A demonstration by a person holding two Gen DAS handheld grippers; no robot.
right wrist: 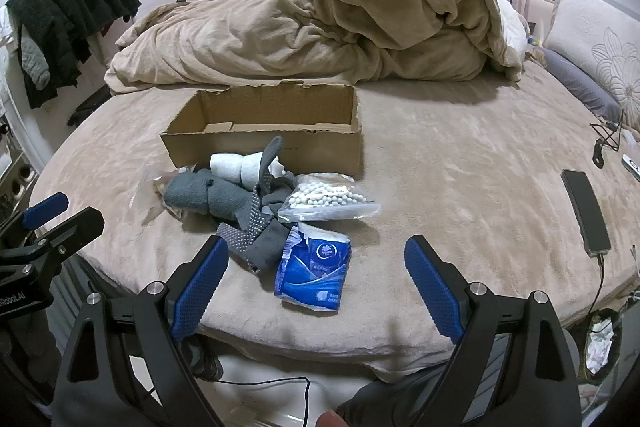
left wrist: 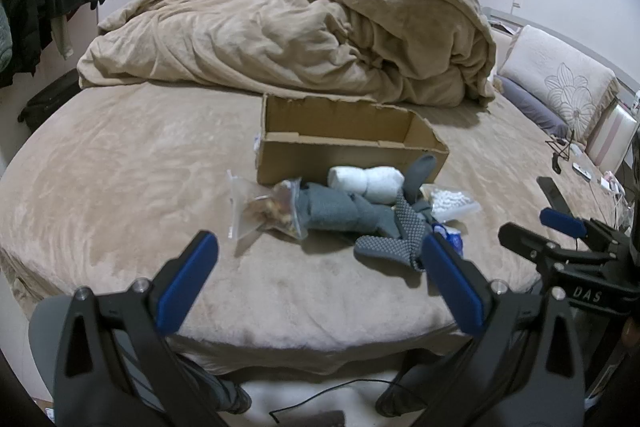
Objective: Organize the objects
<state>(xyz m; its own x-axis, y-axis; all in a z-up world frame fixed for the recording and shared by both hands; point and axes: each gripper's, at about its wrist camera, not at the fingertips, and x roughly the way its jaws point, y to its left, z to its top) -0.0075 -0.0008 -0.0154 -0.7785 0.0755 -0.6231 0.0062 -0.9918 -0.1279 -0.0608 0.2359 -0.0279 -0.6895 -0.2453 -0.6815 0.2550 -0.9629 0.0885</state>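
While both grippers hang short of the pile, nothing is held.
Bed (right wrist: 460, 167): soft plush cover, so things sink slightly and a finger can dig under them.
Cardboard box (right wrist: 280, 131): open-topped, seemingly bare inside, just behind the pile; probably the destination; stiff and light.
Grey towel roll (right wrist: 208, 197): soft, bulky; pinch across its middle.
White rolled cloth (right wrist: 236, 167): touching the box front; compressible, easy to grip.
Dotted grey gloves (right wrist: 256, 223): limp, draped over the towel; likely to drag neighbours.
Bag of white beads (right wrist: 328, 199): slippery film, shifting contents; take the sealed edge.
Blue tissue pack (right wrist: 314, 273): nearest, light, squashy; grip across its width.
Snack bag (left wrist: 276, 207): crinkly, fragile contents.
Right gripper (right wrist: 316, 291): fingers wide apart.
Left gripper (left wrist: 320, 283): fingers spread apart too.
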